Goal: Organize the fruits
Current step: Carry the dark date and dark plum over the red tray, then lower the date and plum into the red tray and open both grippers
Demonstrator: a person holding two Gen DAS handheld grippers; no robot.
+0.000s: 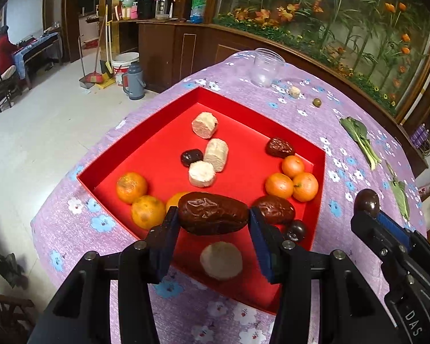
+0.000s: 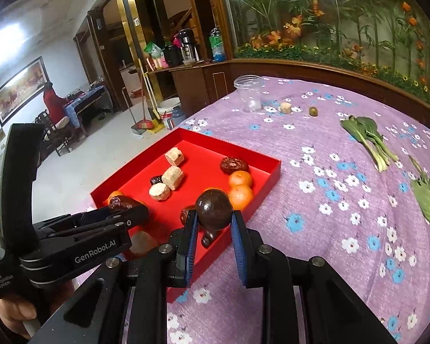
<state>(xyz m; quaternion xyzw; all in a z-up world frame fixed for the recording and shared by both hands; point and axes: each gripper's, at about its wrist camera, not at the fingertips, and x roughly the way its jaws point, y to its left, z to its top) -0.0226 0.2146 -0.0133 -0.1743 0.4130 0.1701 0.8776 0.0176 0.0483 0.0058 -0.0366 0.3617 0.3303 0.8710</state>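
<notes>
Your left gripper [image 1: 213, 215] pinches a wrinkled red date [image 1: 213, 213] end to end between its blue pads; the date hangs above the near part of the red tray [image 1: 146, 154], clear of the floor of it. Your right gripper [image 2: 214, 223] is pressed tight on a round dark fruit [image 2: 214, 209], pads on both sides, held above the tray's near-right corner. In the left wrist view the same fruit shows at the right edge, off to the side of the tray rim.

Tray contents, left wrist view:
- 3 oranges [image 1: 132, 187] grouped at left, one partly hidden behind the held date.
- 3 oranges [image 1: 292, 182] grouped at right, touching each other, w/ a date [image 1: 280, 146] just behind them.
- 3 pale cut chunks [image 1: 205, 157] mid-tray; 2 touch, a small dark fruit [image 1: 191, 157] lies against them.
- 1 date [image 1: 275, 209] and 1 small dark fruit [image 1: 296, 229] near the right wall.
- 1 pale chunk [image 1: 221, 261] at the near edge, blurred.

The tray sits on a purple floral cloth [image 2: 329, 229]. Off-tray, far side: clear jar [image 2: 248, 93], pale chunk [image 2: 285, 107], small green fruit [image 2: 313, 111]. Leafy greens [image 2: 367, 139] lie at right, well apart from the tray.
</notes>
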